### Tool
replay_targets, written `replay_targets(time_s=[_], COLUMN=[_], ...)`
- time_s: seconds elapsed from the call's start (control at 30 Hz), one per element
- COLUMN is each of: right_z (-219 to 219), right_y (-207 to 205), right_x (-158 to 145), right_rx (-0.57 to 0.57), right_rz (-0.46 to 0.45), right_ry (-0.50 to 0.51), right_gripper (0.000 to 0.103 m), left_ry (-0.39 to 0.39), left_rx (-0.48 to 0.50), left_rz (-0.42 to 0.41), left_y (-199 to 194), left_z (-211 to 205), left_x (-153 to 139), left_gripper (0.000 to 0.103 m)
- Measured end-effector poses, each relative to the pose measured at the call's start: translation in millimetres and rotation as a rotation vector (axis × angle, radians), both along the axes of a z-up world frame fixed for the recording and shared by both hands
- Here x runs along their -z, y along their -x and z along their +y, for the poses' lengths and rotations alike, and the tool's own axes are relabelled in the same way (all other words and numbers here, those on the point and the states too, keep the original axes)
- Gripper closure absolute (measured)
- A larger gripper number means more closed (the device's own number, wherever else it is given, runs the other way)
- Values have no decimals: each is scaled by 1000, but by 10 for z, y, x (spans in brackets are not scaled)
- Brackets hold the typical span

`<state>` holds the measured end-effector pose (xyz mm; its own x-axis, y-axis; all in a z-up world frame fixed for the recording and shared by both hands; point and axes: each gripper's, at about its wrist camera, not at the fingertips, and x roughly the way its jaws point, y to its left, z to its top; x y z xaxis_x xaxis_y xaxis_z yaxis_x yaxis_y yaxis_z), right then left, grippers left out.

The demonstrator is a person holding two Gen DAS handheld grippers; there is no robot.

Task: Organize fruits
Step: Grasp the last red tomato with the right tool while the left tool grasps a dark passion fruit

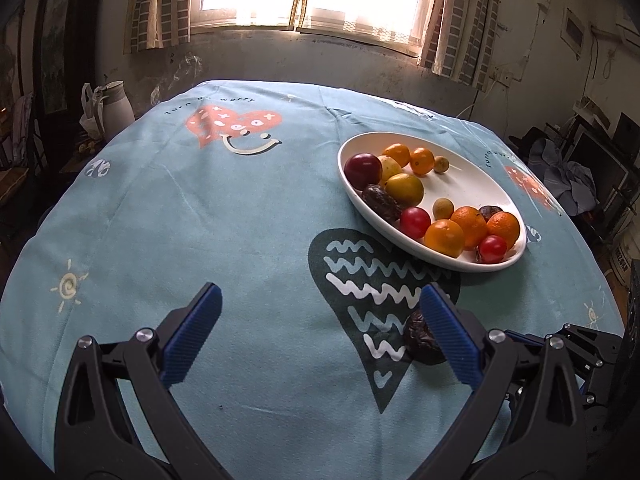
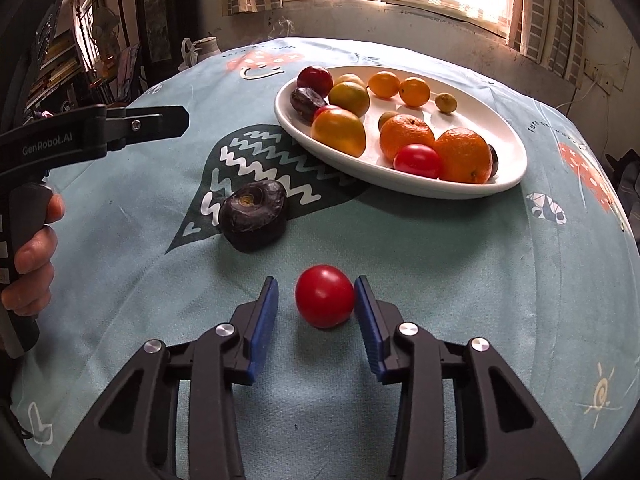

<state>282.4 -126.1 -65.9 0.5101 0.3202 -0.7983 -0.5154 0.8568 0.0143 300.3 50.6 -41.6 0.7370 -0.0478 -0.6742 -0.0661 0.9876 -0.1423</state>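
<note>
Left gripper (image 1: 320, 330) fingers spread wide; right gripper (image 2: 316, 314) fingers parted, low over table.

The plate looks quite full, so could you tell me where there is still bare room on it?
The white plate is bare along its far right side, behind the oranges and beside the small green fruit. Its left and near parts are crowded.

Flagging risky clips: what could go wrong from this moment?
The red tomato sits between the right claw pads, touching only one; closing unevenly could roll it away. The left claw hangs open beside the dark wrinkled fruit and could nudge it. The white plate is crowded, so additions may roll.
</note>
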Motion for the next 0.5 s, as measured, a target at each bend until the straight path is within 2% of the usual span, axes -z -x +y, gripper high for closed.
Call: replay_targets(time_s=[0.1,0.27,0.43,0.5], right_z=[-38,-217,-421,-487], right_y=[-16,-71,-163,-193], right_x=[-14,-126,-158,-155], right_rx=[15,88,190,211], right_rz=[-1,-15,5,21], right_ry=[1,-59,-94,-113], right_gripper=[75,76,76,76], left_ry=[-3,-10,-7,-33], left_rx=[1,18,152,217], left_rz=[2,15,23,24], left_y=[-2,-16,9,30], left_z=[-2,-46,-306,-475], left_x=[4,33,87,121], left_gripper=[2,2,2,3])
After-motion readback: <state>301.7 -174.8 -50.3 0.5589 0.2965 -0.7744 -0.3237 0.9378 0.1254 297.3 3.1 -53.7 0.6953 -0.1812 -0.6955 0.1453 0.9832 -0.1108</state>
